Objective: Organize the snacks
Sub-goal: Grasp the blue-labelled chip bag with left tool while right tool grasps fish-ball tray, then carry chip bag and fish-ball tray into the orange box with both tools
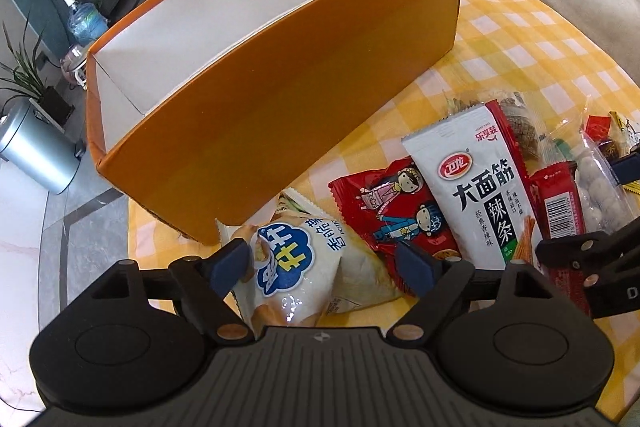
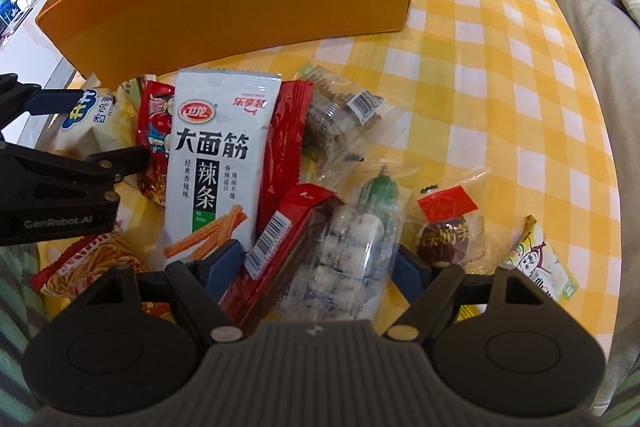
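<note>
We see the white chip bag (image 1: 296, 267) between the left gripper's (image 1: 324, 263) spread fingers, and the clear candy bag (image 2: 344, 259) between the right gripper's (image 2: 320, 263) parted fingers.

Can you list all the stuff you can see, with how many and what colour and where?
box: one, orange outside, white inside, behind the snacks
tablecloth: one, yellow-white check, under everything
white packet: one, white, on top of the pile
chip bag: one, white-blue, pile's left end, between left fingers
cartoon packet: one, red, beside chip bag
red bar: one, red, between right fingers
clear ball bag: one, clear, white balls, beside red bar
left gripper: open
right gripper: open
</note>
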Demonstrator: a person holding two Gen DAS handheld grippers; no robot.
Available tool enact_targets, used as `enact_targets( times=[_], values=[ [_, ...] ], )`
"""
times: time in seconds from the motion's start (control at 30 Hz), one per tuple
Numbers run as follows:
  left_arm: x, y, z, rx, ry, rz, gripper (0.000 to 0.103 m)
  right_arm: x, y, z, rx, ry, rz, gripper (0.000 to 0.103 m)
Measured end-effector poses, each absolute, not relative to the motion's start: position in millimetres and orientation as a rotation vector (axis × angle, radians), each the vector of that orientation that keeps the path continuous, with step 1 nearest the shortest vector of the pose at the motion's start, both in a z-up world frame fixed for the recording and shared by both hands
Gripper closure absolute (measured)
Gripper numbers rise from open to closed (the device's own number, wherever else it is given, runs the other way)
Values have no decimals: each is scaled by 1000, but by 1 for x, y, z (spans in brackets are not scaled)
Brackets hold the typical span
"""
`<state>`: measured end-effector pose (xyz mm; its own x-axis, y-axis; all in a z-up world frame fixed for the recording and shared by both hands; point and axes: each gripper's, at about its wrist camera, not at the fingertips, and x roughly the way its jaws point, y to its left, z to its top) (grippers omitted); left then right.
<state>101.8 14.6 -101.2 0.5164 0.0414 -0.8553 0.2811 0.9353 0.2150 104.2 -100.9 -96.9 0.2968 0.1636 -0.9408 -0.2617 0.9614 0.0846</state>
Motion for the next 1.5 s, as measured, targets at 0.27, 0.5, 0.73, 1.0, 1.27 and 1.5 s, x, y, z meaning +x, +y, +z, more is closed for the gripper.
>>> enact_targets(
  times=[0.27,0.5,0.73,1.0,1.27,1.5],
  values=[
    [100,29,-100,283,1031,-150,5,100,-105,-91,-82,1219,297,47],
    [97,29,-100,273,1036,-137,15,101,-115,-80,-6,1208,308,64],
    [93,39,-89,200,1025,-86,49,100,-126,-77,83,1230,315,64],
    [79,47,-76,134,1021,-51,60,95,-131,-69,85,1200,304,69],
    [66,54,-60,91,1005,-2,63,95,-137,-69,79,1177,299,87],
    [52,56,-31,30,936,-8,64,85,-134,-52,37,1127,298,91]
  ],
)
